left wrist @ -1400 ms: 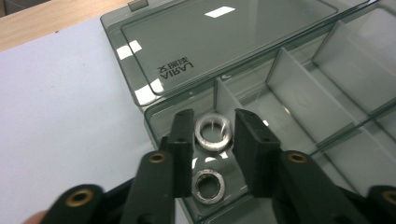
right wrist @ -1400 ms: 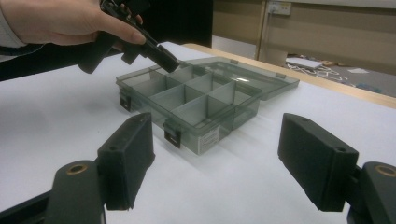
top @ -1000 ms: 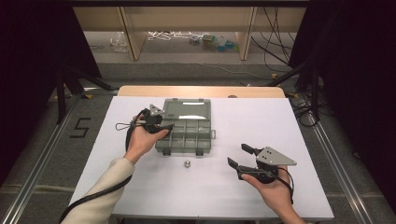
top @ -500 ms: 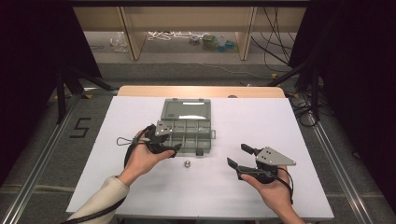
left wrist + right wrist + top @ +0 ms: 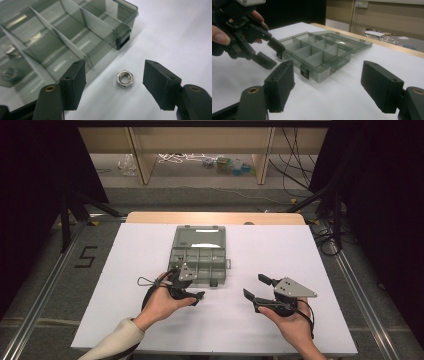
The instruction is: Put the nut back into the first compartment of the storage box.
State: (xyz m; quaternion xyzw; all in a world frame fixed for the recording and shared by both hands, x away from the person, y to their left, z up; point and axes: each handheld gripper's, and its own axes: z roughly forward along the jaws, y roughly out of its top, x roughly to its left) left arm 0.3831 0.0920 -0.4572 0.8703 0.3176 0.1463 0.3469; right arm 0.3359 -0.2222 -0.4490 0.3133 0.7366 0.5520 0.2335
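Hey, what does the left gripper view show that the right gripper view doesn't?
Left gripper view: a steel nut lying on the white table between the open jaws of the left gripper, untouched, plus small metal parts in the box. Right gripper view: the right gripper, open and holding nothing, and the box's lid lying open. Both: the grey compartment box.

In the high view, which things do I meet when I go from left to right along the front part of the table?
Left claw held in the left hand → right claw → grey three-cornered plate on top of it.
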